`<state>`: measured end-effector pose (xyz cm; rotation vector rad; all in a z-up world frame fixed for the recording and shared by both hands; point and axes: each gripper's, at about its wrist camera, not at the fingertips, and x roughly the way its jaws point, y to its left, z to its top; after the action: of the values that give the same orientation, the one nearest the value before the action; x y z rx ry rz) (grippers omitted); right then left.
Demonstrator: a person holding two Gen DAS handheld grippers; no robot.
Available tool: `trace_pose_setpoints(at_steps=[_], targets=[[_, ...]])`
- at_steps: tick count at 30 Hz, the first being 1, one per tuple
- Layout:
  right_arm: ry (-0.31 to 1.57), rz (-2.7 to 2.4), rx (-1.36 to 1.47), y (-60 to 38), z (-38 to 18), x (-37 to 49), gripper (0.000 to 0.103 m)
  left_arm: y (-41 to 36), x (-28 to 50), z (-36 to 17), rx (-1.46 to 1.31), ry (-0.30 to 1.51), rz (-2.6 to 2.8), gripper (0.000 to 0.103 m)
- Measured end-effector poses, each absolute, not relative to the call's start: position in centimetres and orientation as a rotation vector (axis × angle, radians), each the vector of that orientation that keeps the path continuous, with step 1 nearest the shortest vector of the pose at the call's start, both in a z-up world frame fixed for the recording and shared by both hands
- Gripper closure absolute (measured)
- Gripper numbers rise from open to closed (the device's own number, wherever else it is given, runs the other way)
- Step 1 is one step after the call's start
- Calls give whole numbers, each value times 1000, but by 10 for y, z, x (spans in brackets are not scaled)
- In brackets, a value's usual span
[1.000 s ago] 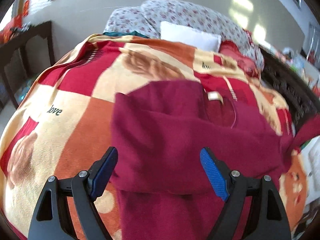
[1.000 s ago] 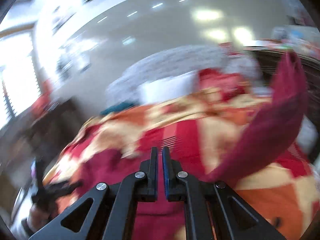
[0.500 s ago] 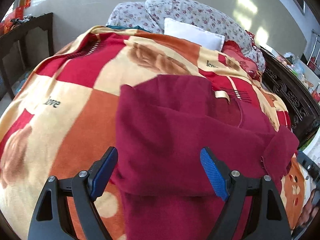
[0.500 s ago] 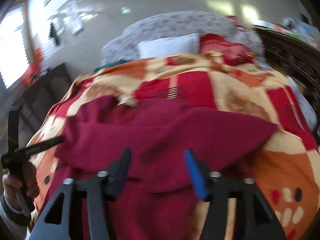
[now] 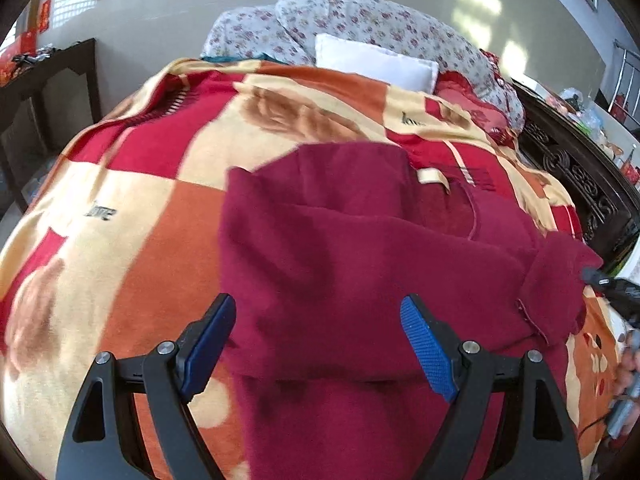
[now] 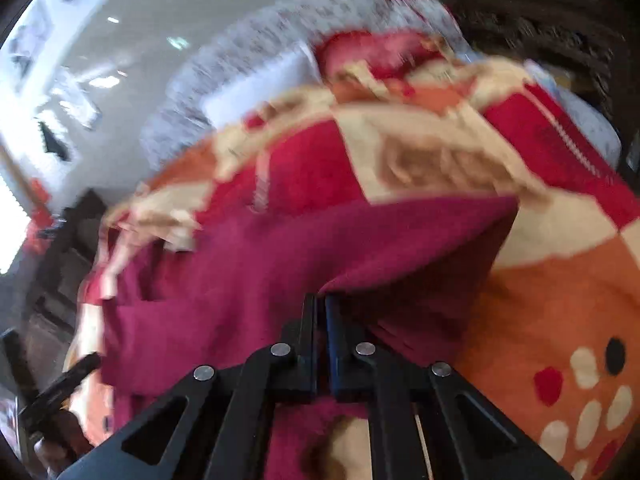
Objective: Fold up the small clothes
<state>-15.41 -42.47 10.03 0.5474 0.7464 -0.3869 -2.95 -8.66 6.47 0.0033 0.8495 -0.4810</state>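
A maroon garment (image 5: 360, 264) lies on the bed, its sleeve folded across the body and a cream neck label showing. My left gripper (image 5: 316, 344) hovers open just above its near part, blue pads wide apart and empty. In the blurred right wrist view the garment (image 6: 280, 264) fills the middle, and my right gripper (image 6: 322, 304) has its jaws together right at the edge of a raised fold of the sleeve, which seems pinched between the tips. The right gripper's tip (image 5: 596, 278) also shows beside the sleeve cuff in the left wrist view.
A red, orange and cream checked blanket (image 5: 132, 216) covers the bed. A white pillow (image 5: 372, 60) and a floral quilt (image 5: 360, 20) lie at the head. A dark carved bed frame (image 5: 576, 172) runs along the right, and a dark table (image 5: 44, 80) stands at the left.
The sleeve swung up in the air, then came down across the garment. My right gripper opened, dropped lower and rolled, and is shut again at the sleeve edge. The left gripper stayed put.
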Motion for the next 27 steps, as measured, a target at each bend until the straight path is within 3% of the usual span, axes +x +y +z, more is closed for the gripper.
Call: trace_pose_setpoints(at_steps=[9, 15, 18, 21, 23, 27], targets=[[658, -125, 403, -361, 198, -160, 98, -68, -36, 83, -57, 819, -497, 19], [745, 56, 284, -285, 195, -85, 98, -49, -43, 96, -49, 776, -477, 19], [816, 125, 284, -255, 162, -24, 96, -30, -37, 97, -85, 771, -434, 19], [916, 140, 440, -259, 120, 11, 76, -21, -29, 92, -96, 797, -415, 19], [885, 137, 470, -265, 116, 0, 74, -19, -28, 90, -99, 789, -431, 19], [872, 55, 409, -283, 120, -44, 51, -29, -24, 84, -120, 804, -504, 18]])
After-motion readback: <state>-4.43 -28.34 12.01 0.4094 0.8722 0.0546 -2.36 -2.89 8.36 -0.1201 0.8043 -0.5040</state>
